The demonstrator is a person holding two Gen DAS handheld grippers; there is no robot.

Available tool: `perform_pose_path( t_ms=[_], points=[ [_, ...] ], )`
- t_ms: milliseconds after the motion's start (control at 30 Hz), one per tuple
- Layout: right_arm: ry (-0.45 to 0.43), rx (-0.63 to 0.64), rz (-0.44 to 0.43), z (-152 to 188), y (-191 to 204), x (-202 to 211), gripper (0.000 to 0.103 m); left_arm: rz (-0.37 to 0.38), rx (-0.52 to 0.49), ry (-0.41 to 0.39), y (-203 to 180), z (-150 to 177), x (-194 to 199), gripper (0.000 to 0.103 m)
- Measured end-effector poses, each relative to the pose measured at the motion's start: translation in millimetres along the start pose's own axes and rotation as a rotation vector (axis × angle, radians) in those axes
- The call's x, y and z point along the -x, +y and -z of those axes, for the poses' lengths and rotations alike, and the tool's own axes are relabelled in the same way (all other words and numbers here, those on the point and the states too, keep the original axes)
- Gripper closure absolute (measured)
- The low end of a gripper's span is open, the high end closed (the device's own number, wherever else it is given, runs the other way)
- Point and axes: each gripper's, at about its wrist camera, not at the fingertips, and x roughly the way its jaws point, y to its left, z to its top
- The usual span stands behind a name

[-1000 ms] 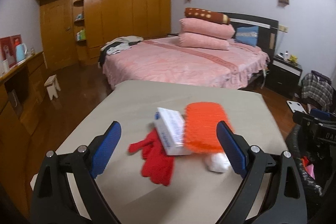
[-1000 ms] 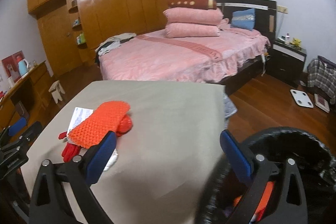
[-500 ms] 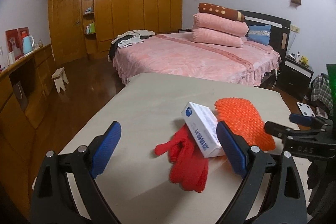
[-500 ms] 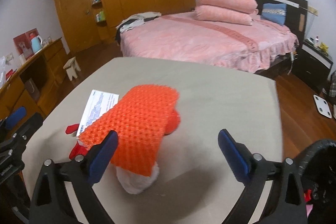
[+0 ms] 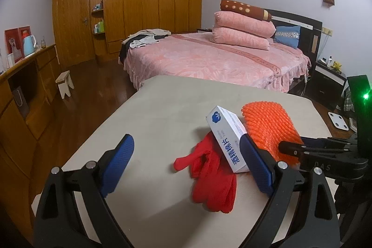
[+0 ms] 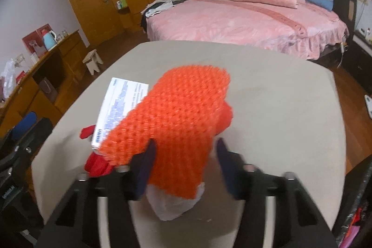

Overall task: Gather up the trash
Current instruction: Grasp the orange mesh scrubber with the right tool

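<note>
Down on the beige tabletop [image 5: 162, 113] lies a small heap of trash: an orange foam net [image 6: 179, 122] draped over a white box with blue print [image 5: 229, 141], a red glove [image 5: 212, 180] under the box, and a crumpled white wad [image 6: 174, 203] poking out beneath the near end of the net.

In the right wrist view the right gripper [image 6: 184, 159] is tilted down at this heap. Its jaws are closing, with the near end of the orange net between the two blue pads; the picture is blurred there, and the pads do not yet seem to press the net. The white wad sits just below, between the gripper's arms.

In the left wrist view the left gripper [image 5: 186, 166] hovers over the near left part of the tabletop with its jaws spread wide and nothing between them. Its right pad stands just in front of the box's near end, and the glove lies between the pads but lower, on the tabletop. The right gripper's black fingers come in from the right edge of that view, at the near end of the net.

Behind the tabletop stands a bed [image 5: 209, 59] with a pink cover and stacked pillows, and a wooden wardrobe [image 5: 139, 4] fills the far wall. A black bin [image 6: 353, 213] shows at the lower right edge of the right wrist view.
</note>
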Motion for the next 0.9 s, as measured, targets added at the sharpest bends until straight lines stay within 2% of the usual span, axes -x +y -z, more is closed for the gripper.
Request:
perform_pose_path(
  t_ms=[67,133,167,267,667,900],
  points=[
    [-0.010,0.014,-0.005,1,3,3,0.074,0.003,0.003,-0.001,0,0,2,0.014],
    [-0.016,0.015,-0.015,1,3,5,0.078,0.007,0.004,-0.003,-3,1,4,0.014],
    [-0.022,0.014,-0.022,1,3,8,0.084,0.009,0.004,-0.004,-5,0,5,0.014],
    [-0.042,0.018,-0.037,-1,2,15,0.087,0.016,0.000,-0.006,-10,0,8,0.014],
    [-0.138,-0.016,-0.084,-12,-15,64,0.088,0.046,-0.025,-0.019,-34,-2,16,0.014],
    [-0.161,-0.048,-0.052,-6,-42,89,0.088,0.056,-0.023,0.026,-43,4,2,0.014]
  ],
)
